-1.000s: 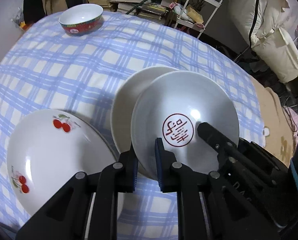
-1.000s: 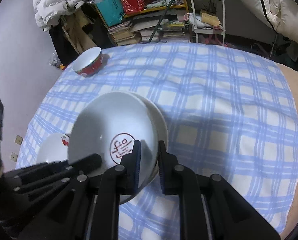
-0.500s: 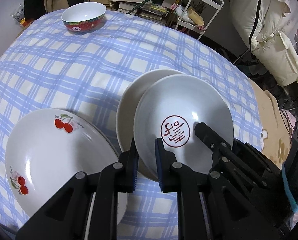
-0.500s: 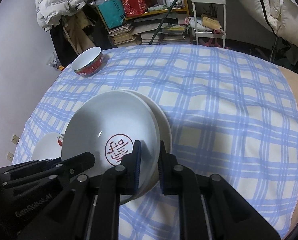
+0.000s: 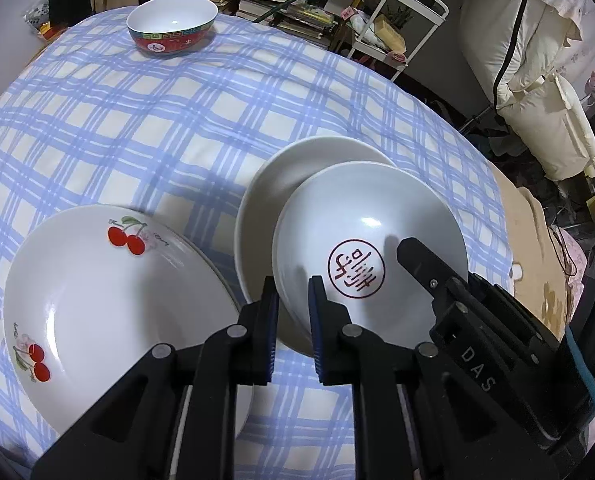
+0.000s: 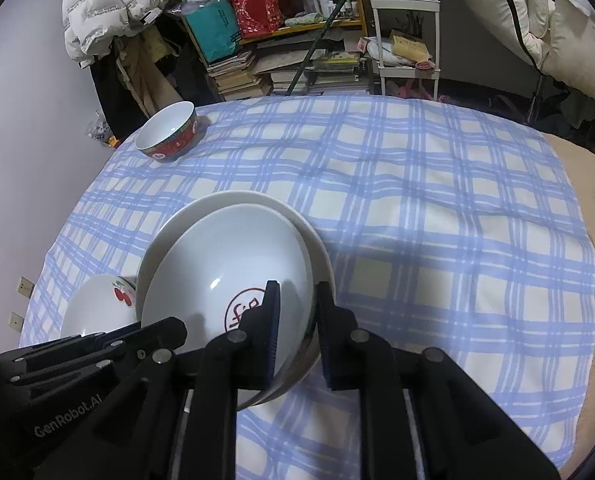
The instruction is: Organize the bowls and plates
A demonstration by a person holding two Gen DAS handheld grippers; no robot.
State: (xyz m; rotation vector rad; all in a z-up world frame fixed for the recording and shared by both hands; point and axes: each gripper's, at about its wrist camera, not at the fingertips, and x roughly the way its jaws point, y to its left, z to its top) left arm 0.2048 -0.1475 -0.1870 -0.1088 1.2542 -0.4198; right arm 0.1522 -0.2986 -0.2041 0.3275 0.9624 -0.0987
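Note:
A white bowl with a red seal mark (image 5: 361,240) (image 6: 233,264) is held tilted just above a plain white plate (image 5: 289,176) (image 6: 237,204) on the blue checked cloth. My left gripper (image 5: 293,292) is shut on the bowl's near rim. My right gripper (image 6: 297,300) is shut on the bowl's opposite rim and shows in the left wrist view (image 5: 429,264). A white plate with red cherries (image 5: 109,312) (image 6: 101,304) lies left of them. A red-sided bowl (image 5: 173,24) (image 6: 169,132) stands at the far left of the table.
The round table's blue checked cloth (image 6: 417,200) stretches to the right. Behind the table stand book stacks (image 6: 249,72), a white trolley (image 6: 405,32) and hanging coats (image 6: 109,8). A beige cloth (image 5: 537,264) borders the table's right edge.
Both grippers have carried the seal bowl a little nearer and lower over the plain plate. The other dishes have not moved.

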